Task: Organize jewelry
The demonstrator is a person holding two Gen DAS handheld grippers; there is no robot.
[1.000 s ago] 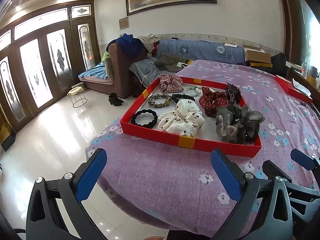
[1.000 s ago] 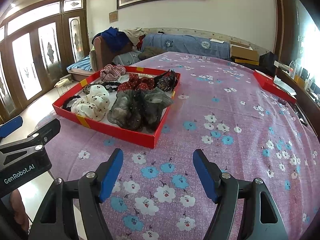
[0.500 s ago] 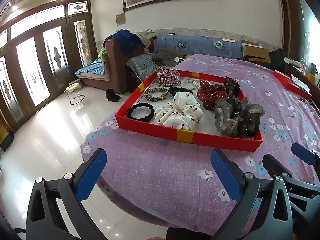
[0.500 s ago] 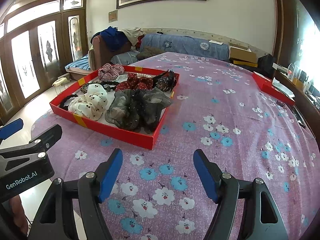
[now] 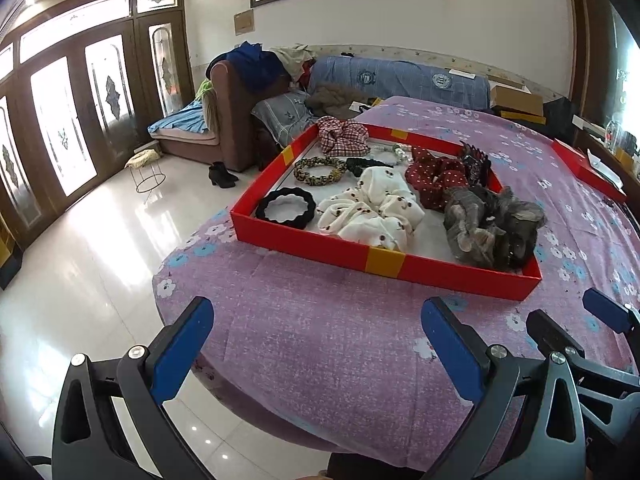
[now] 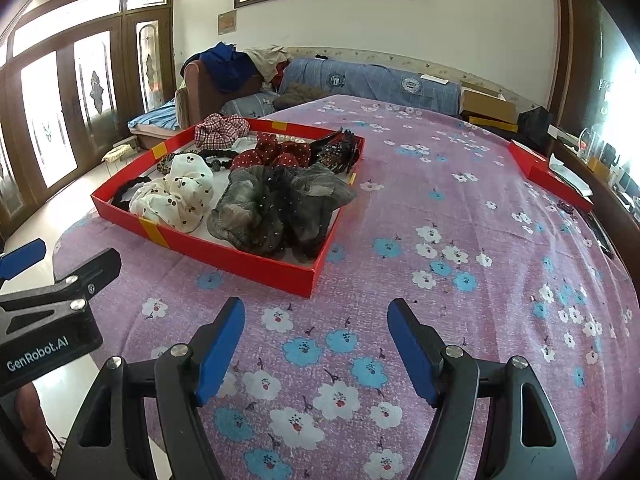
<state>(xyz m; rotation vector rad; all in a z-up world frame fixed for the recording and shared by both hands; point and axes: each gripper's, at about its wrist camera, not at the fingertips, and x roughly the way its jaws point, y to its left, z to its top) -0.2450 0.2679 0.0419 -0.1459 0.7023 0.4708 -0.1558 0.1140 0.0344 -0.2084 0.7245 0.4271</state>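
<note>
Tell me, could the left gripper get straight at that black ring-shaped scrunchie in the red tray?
Probably yes. The left gripper is open and empty, and the black scrunchie lies uncovered just behind the red tray's low near wall.

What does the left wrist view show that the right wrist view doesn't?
Left wrist only: the leopard-print hair ring lying whole, the black ring unobscured, and the black boots on the floor.
Right wrist only: the wide bare stretch of floral tablecloth to the right of the tray.
Both: the red tray, the white scrunchie, the grey scrunchie, and the left gripper and right gripper, jaws open and empty.
</note>
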